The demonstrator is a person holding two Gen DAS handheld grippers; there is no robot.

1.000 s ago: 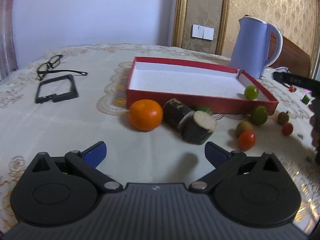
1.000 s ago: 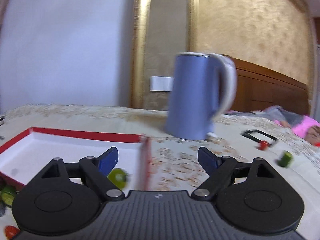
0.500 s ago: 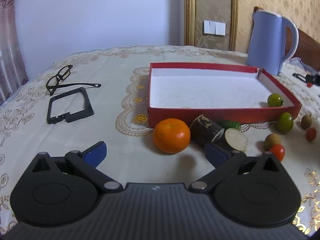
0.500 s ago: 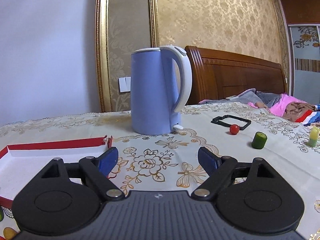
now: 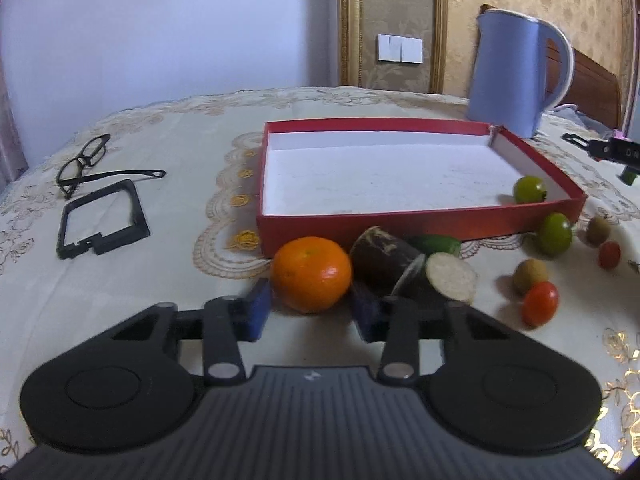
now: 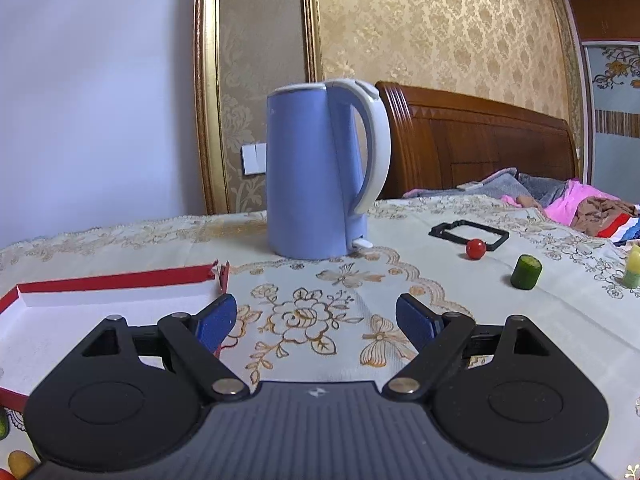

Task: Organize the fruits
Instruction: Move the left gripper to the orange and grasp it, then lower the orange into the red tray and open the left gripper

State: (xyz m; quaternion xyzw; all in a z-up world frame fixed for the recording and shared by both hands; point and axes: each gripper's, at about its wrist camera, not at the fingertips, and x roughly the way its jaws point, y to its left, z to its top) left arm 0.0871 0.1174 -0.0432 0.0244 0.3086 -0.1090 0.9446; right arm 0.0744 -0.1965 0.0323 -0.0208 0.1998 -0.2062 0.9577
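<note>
Blue pads of your left tool are closing on the mandarin orange, one on each flank at its widest part; whether they press yet cannot be told. The fruit sits on the tabletop just in front of the red box, so a short lift over the near wall would likely put it inside. Touching the mandarin's right side are two dark-skinned cut stem pieces, perhaps sugarcane, which crowd the right pad; a green fruit lies behind them against the box wall. One green tomato already rests in the box's near right corner. Outside that corner are another green tomato, two small brown fruits and two red cherry tomatoes. Your right tool stands apart and empty over the lace cloth beside the box corner, aimed toward the blue kettle. A cherry tomato and a cucumber stub lie well apart to its right.
</note>
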